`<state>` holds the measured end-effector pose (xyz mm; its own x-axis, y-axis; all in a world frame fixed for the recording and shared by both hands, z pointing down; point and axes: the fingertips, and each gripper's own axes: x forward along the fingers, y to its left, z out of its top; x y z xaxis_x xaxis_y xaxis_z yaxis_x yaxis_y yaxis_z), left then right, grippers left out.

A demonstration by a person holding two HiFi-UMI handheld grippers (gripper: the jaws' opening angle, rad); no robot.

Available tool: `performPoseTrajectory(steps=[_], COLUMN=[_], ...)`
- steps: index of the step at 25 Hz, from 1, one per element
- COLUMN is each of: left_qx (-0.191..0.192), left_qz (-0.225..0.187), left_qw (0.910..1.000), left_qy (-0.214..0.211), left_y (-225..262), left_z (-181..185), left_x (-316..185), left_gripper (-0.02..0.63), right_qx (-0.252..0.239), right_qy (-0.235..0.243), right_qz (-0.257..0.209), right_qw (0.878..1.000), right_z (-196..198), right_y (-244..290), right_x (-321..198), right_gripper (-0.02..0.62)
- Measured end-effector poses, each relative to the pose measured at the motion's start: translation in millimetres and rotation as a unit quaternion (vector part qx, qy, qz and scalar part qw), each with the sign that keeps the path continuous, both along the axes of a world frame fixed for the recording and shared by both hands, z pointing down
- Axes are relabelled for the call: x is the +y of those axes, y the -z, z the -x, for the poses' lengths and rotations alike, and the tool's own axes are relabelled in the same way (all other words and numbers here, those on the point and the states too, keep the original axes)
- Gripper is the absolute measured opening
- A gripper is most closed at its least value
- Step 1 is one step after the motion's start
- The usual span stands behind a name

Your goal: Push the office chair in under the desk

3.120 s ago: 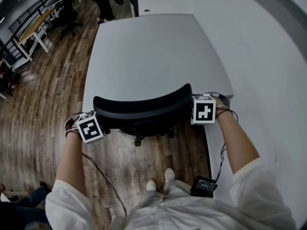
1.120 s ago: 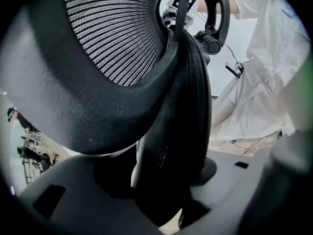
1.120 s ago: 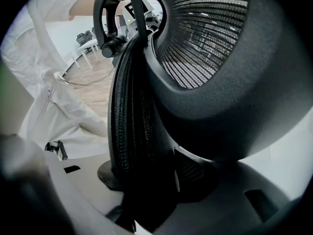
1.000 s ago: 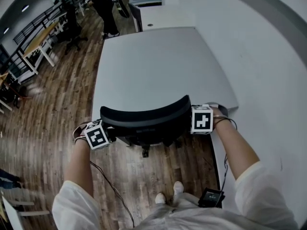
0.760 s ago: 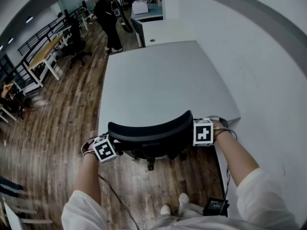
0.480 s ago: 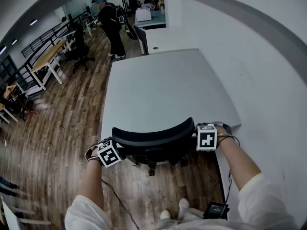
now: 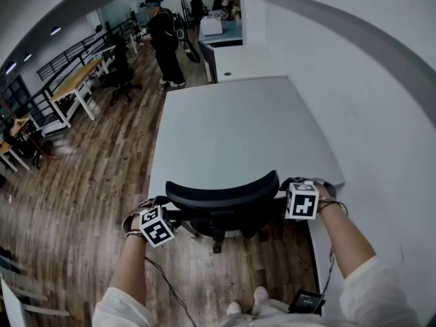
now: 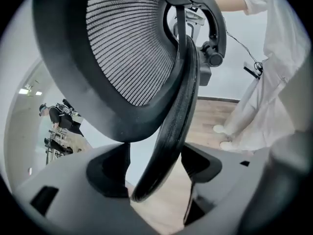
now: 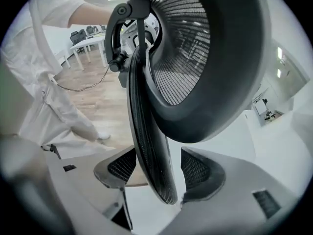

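The left gripper (image 8: 155, 175) is open, its jaws having just been widening; the rim of the office chair's (image 7: 221, 195) mesh backrest (image 8: 132, 53) runs between them with a gap on either side. The right gripper (image 9: 155, 173) is likewise open after just spreading, and straddles the backrest's other edge without pressing it. In the head view each gripper sits at one end of the curved backrest; the backrest stands right at the near edge of the grey desk (image 7: 238, 128); wooden floor (image 7: 82, 182) lies to the left.
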<state>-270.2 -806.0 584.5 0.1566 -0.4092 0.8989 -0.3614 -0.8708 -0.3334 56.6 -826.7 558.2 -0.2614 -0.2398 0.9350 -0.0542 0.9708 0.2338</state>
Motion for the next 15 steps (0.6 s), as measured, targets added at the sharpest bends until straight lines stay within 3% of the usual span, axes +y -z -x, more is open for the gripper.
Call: performPoseTrajectory(steps=[7, 12, 15], left_qx=[0.083, 0.150, 0.194], left_qz=[-0.064, -0.111, -0.133], left_qw=[0.9923, 0.9758, 0.9614], left_qy=[0.065, 0.114, 0.144], left_y=[26, 47, 63], left_z=[-3, -6, -13], left_x=[8, 14, 18], left_gripper=[0.302, 0.262, 0.230], right_qx=[-0.089, -0.164, -0.215], right_qy=[-0.079, -0.118, -0.146], right_qz=[-0.026, -0.041, -0.049], right_qw=[0.993, 0.979, 0.965], right_z=[-5, 2, 4], right_y=[15, 32, 40], right_x=[10, 19, 24], right_gripper=[0.284, 0.284, 0.284])
